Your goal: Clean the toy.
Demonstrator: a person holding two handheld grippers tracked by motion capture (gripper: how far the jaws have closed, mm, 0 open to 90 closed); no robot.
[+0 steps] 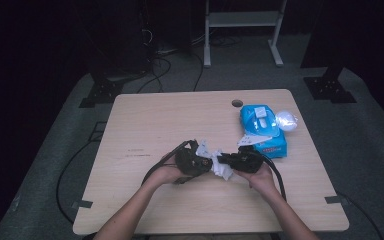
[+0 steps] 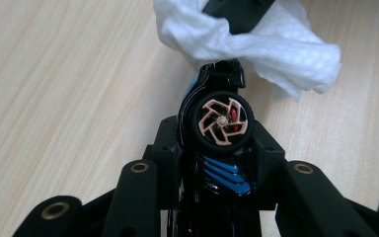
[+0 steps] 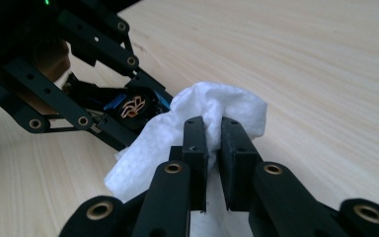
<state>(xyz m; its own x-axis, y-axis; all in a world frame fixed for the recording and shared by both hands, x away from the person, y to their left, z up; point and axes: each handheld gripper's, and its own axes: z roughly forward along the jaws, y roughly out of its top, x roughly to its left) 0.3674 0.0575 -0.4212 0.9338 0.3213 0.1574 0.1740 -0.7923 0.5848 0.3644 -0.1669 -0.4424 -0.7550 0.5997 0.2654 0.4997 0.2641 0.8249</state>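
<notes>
Left gripper clamped a small black-and-blue toy car with copper-spoked wheels above the pale wooden table, while the right gripper pinched a crumpled white wet wipe against it; hard wiping risked twisting the car loose.

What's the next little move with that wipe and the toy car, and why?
Probably rub the wipe along the toy car. The left gripper is shut on the car, the right gripper pinches the wipe, and the wipe already lies against the car's far end, so wiping seems ready to begin.
</notes>
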